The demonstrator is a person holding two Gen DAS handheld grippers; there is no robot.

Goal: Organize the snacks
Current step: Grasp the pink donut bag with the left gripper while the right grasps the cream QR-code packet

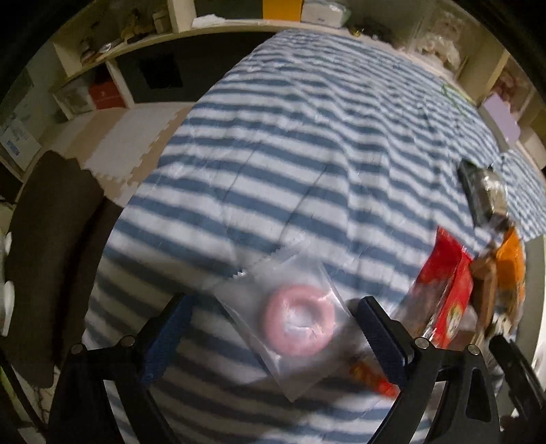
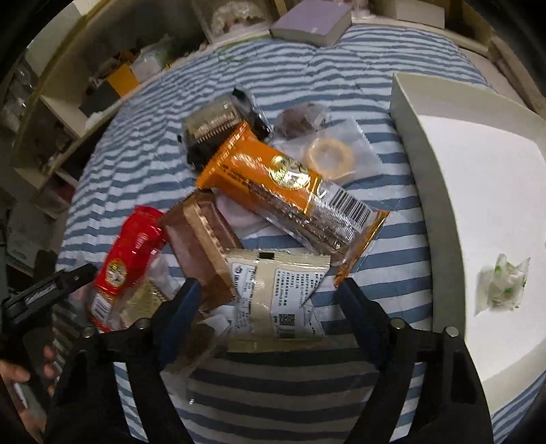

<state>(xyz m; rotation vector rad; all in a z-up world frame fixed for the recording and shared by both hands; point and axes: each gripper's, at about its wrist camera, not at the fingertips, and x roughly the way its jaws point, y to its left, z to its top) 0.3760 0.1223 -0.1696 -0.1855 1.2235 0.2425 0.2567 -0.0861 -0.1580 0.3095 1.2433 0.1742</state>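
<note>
In the left wrist view a clear bag with a pink ring snack (image 1: 296, 319) lies on the striped bed cover, between the fingers of my open left gripper (image 1: 276, 316). A red packet (image 1: 447, 290) lies to its right. In the right wrist view my right gripper (image 2: 269, 293) is open over a beige packet with printed labels (image 2: 276, 293). Around it lie an orange packet (image 2: 290, 191), a brown packet (image 2: 204, 239), the red packet (image 2: 129, 252), a black-edged packet (image 2: 215, 123) and a clear bag with a pale ring (image 2: 331, 153).
A white box (image 2: 409, 143) stands on the right of the bed with one small green-and-white wrapped sweet (image 2: 505, 283) in it. A lilac book (image 2: 314, 20) lies at the far edge. Shelves (image 1: 102, 68) line the wall beyond the bed. The left gripper shows at left (image 2: 41, 293).
</note>
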